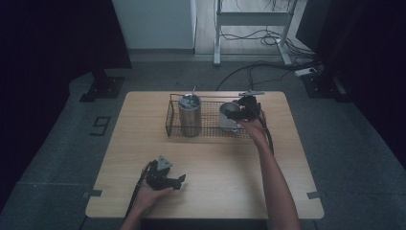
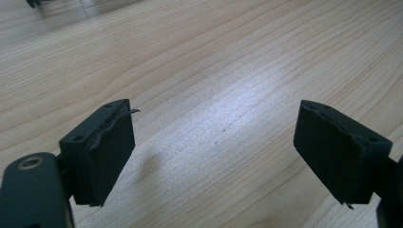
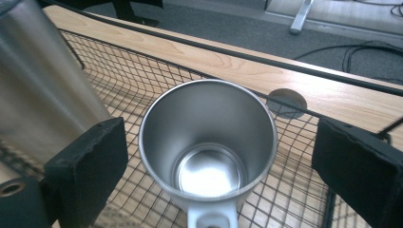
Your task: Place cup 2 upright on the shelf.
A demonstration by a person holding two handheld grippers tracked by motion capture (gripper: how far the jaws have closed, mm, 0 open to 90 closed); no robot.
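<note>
Your right tool [image 1: 238,113] sits over the steel cup [image 1: 229,116] in the wire basket [image 1: 173,125] at the bench's [image 1: 210,191] far side; a taller tin [image 1: 190,115] stands well left of it. Your left tool [image 1: 178,181] rests low near you.

Left gripper view: jaws apart, nothing between, bare bench [image 2: 228,57].

Right gripper view: jaws released, straddling the upright cup [image 3: 208,142] without touching it; basket mesh [image 3: 123,80] underneath, tin [image 3: 38,80] beside.

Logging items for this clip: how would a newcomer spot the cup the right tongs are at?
On the wooden table, find the wire basket at the far edge. The cup stands at its right end, shorter and wider than the tall steel cylinder beside it, open-topped, empty, with a handle.
</note>
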